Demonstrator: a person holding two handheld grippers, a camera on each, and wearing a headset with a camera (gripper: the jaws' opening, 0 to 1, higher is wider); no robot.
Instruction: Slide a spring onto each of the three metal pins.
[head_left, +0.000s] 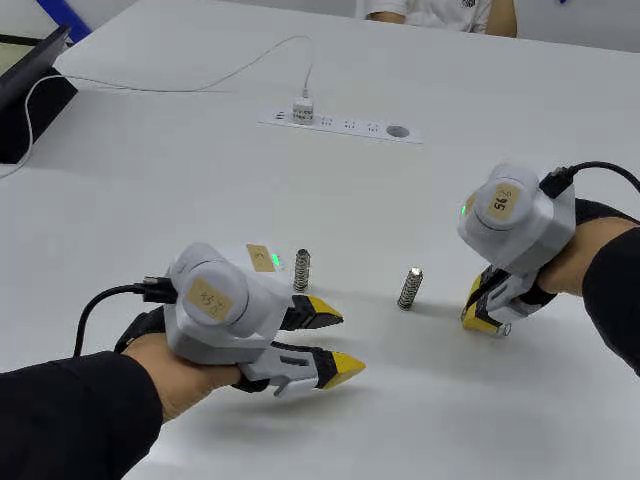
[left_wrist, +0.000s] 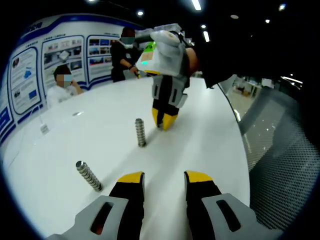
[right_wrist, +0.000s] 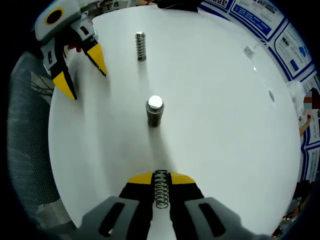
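Two metal pins stand upright on the white table (head_left: 200, 170), each with a spring around it: one pin (head_left: 301, 270) (right_wrist: 140, 46) (left_wrist: 88, 175) just beyond my left gripper, the other pin (head_left: 410, 288) (right_wrist: 155, 111) (left_wrist: 140, 132) between the two grippers. My left gripper (head_left: 335, 340) (left_wrist: 162, 177) hovers low at the front left, jaws open with nothing between them. At the right, my right gripper (head_left: 485, 318) (right_wrist: 160, 180) points down at the table and is shut on a loose spring (right_wrist: 160, 189) held lengthwise between its yellow tips.
A white power strip (head_left: 340, 125) with a plugged-in cable lies at the far middle. A black screen (head_left: 30, 80) stands at the far left. A small tan tag (head_left: 261, 257) lies beside the left pin. A person (head_left: 440, 10) sits at the far edge.
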